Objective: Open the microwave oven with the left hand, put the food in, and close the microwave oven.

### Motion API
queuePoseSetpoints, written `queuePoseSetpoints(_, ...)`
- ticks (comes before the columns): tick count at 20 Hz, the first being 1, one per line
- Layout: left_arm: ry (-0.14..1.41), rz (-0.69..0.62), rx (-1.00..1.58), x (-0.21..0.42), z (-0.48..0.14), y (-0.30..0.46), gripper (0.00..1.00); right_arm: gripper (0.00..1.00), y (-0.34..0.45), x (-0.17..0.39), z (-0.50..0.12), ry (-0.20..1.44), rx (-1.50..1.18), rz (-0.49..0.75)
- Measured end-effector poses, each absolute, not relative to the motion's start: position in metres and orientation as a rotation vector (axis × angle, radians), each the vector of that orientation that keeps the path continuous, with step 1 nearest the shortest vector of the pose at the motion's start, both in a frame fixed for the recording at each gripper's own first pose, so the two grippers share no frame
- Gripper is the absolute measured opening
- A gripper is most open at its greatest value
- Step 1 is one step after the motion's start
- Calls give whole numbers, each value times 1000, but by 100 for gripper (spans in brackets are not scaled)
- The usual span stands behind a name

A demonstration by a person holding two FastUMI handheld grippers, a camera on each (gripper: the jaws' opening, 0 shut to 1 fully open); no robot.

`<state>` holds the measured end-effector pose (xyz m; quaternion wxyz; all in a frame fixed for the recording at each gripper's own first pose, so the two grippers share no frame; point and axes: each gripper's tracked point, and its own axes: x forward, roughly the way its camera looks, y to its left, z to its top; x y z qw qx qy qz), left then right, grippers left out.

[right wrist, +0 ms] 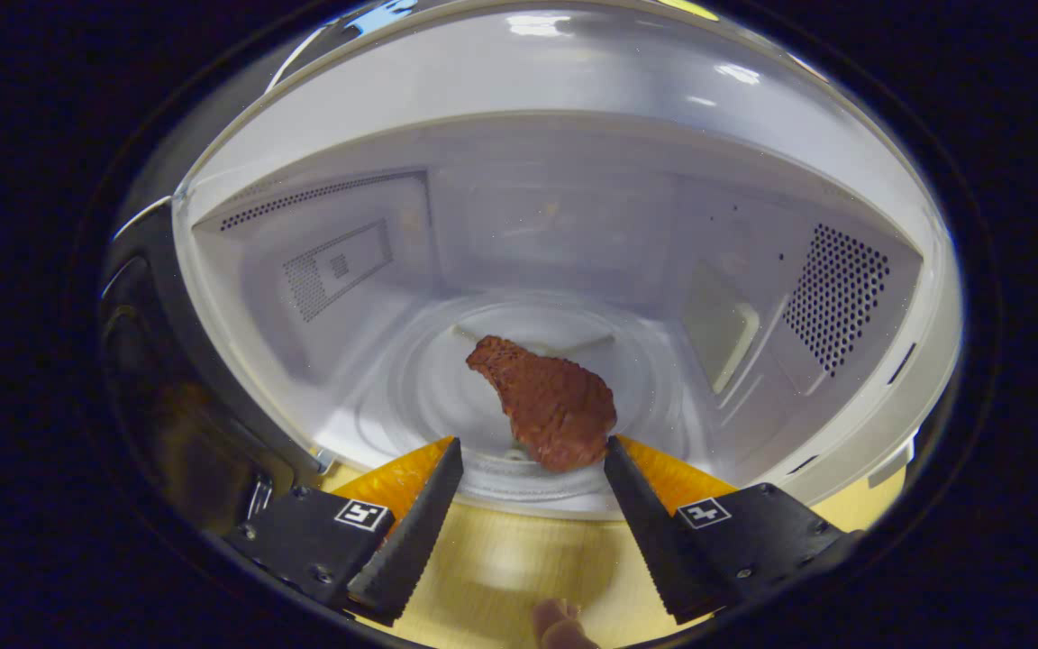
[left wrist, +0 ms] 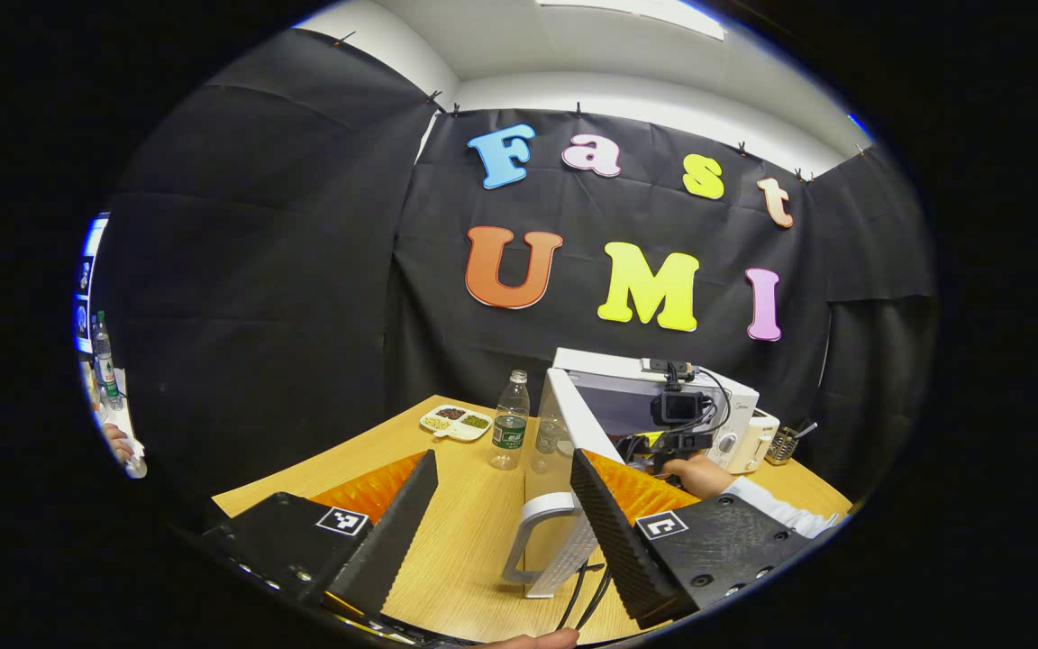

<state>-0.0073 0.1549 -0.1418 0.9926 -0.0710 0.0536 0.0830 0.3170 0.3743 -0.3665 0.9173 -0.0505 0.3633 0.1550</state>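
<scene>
The white microwave [left wrist: 735, 397] stands on the wooden table with its door [left wrist: 564, 451] swung wide open, the handle [left wrist: 537, 532] toward me. My left gripper [left wrist: 505, 464] is open, its right finger close beside the door's handle, nothing between the fingers. Farther off, the right gripper [left wrist: 677, 424], held by a hand, reaches toward the oven's opening. In the right gripper view, a brown piece of food [right wrist: 550, 401] lies on the glass turntable [right wrist: 447, 379] inside the cavity. My right gripper [right wrist: 532, 451] is open, its fingers either side of the food's near end and apart from it.
A clear water bottle [left wrist: 511, 422] and a white divided dish of grains [left wrist: 456, 421] sit on the table [left wrist: 465, 541] left of the door. A white appliance [left wrist: 758, 440] and a utensil holder [left wrist: 783, 443] stand right of the microwave. More bottles [left wrist: 104, 365] stand far left.
</scene>
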Motion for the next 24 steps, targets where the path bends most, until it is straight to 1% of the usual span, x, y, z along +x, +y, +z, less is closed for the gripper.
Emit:
queuePoseSetpoints(2,101,166,-142,-12,-139,154,92,100,367,313,-354,778,-129,339)
queuePoseSetpoints(8,93,149,-139,-19,-138,149,92,100,344,262,-294,668,-46,380)
queuePoseSetpoints(13,112,150,-122,-21,-150,156,92,100,314,203,-223,518,-25,407)
queuePoseSetpoints(16,130,124,-143,-24,-158,161,92,100,286,164,-177,407,-26,393)
queuePoseSetpoints(20,118,152,-152,-22,-167,186,92,100,250,115,-126,271,-17,364)
queuePoseSetpoints(21,110,161,-149,-20,-170,190,92,91,244,99,-121,257,-4,365)
queuePoseSetpoints(22,107,168,-149,-17,-175,192,92,91,239,86,-116,250,14,366)
queuePoseSetpoints(23,104,171,-149,-14,-180,194,77,100,232,67,-113,240,34,369)
queuePoseSetpoints(24,96,165,-142,-12,-183,194,77,100,227,53,-109,231,49,372)
